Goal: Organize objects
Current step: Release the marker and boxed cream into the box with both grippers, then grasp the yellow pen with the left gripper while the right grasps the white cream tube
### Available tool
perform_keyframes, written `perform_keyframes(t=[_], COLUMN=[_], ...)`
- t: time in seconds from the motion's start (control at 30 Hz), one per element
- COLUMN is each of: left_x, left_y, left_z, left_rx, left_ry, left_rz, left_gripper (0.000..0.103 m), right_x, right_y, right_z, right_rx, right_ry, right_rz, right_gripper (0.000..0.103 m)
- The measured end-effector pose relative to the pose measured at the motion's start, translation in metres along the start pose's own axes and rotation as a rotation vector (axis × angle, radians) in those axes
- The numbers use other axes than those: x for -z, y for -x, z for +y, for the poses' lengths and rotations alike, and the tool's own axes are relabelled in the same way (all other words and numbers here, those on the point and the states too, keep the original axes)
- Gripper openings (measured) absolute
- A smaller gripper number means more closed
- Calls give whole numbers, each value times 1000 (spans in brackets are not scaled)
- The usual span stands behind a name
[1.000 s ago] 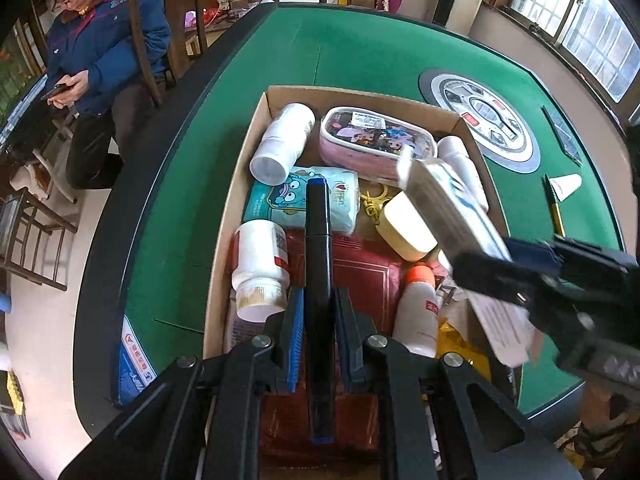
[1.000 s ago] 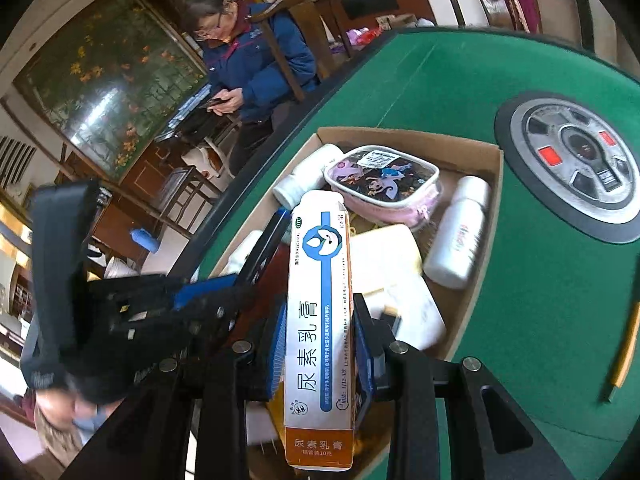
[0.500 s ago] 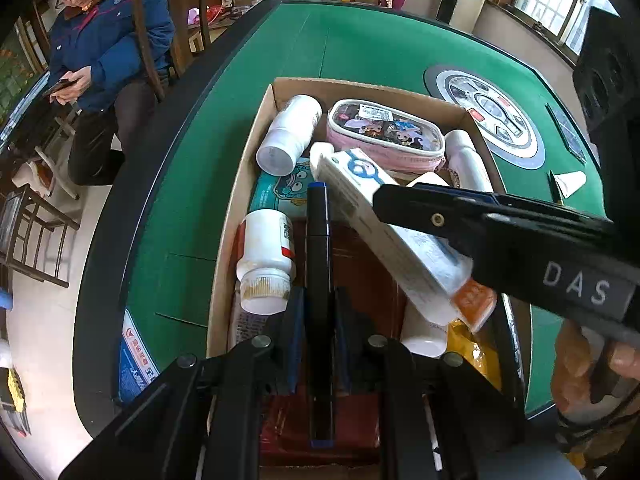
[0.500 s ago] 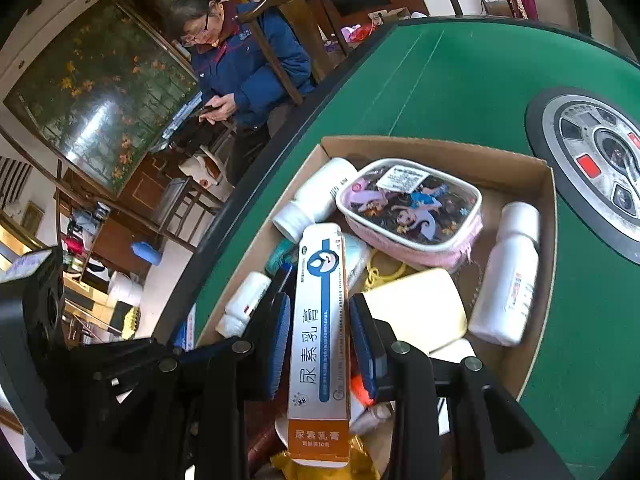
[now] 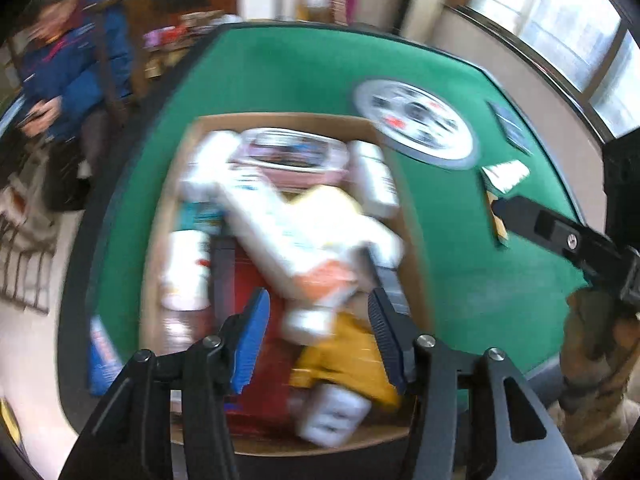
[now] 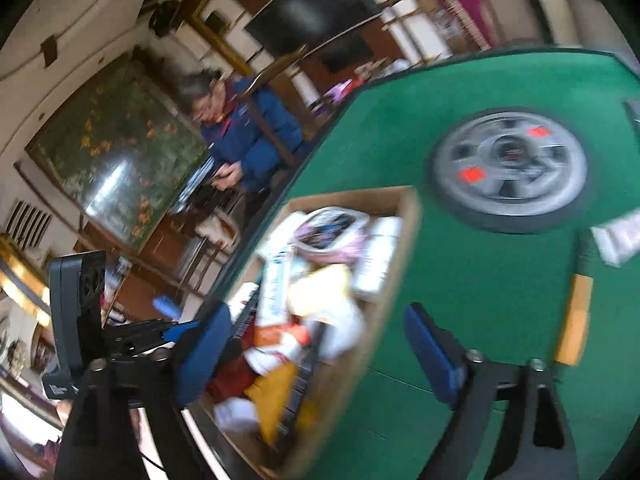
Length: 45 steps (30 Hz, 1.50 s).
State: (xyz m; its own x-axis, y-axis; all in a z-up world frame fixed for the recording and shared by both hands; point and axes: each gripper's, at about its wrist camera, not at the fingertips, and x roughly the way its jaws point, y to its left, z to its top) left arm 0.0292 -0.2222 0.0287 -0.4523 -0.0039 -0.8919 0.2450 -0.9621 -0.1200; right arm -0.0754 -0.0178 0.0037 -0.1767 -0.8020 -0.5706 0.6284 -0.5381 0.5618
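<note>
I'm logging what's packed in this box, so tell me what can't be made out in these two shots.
- Left wrist view: motion blur smears the labels on the white bottles and the long white carton in the cardboard box.
- Left wrist view: the left gripper covers the box's near end.
- Right wrist view: blur merges the contents; the right gripper's blue pad hides the near corner.

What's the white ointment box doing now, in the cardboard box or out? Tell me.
In. The ointment box lies slanted on the pile inside the cardboard box; the right gripper is open and empty.

green table [image 5: 304,76], brown box [image 5: 280,118], blurred, perhaps orange-ended white carton [image 5: 288,240]
</note>
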Motion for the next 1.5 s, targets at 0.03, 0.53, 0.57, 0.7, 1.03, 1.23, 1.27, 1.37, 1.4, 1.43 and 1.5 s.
perform_keyframes(t=[0.03, 0.53, 0.57, 0.7, 1.03, 1.23, 1.27, 1.37, 1.4, 1.43, 1.5], left_x=[-1, -64, -67, -74, -81, -60, -52, -32, -27, -24, -21], left_y=[-3, -97, -105, -129, -147, -134, -128, -116, -114, -112, -110], left_z=[-15, -196, -202, -211, -218, -194, -187, -170, -166, -162, -157], left_rx=[22, 107, 96, 22, 10, 51, 62, 98, 107, 118, 139], left_ry=[-33, -306, -309, -320, -336, -313, -304, -279, -274, -266, -260], left_rz=[9, 105, 105, 118, 91, 96, 97, 107, 106, 108, 109], left_gripper=[50, 50, 50, 50, 16, 10, 10, 10, 10, 10, 10], right_x=[4, 31, 31, 30, -22, -54, -58, -71, -74, -80, -88], right_y=[16, 131, 132, 135, 100, 55, 50, 37, 32, 23, 13], right_z=[-15, -145, -147, -157, -183, -204, -205, -205, -204, -205, -204], right_rx=[34, 259, 262, 281, 375, 308, 345, 426, 445, 472, 515], right_ry=[-17, -327, -331, -340, -371, -516, -516, -515, -508, -499, -472], right_rz=[-26, -211, -208, -196, -128, -68, -61, -46, -37, -19, 0], right_gripper=[95, 97, 97, 97, 96, 78, 78, 78, 77, 77, 75])
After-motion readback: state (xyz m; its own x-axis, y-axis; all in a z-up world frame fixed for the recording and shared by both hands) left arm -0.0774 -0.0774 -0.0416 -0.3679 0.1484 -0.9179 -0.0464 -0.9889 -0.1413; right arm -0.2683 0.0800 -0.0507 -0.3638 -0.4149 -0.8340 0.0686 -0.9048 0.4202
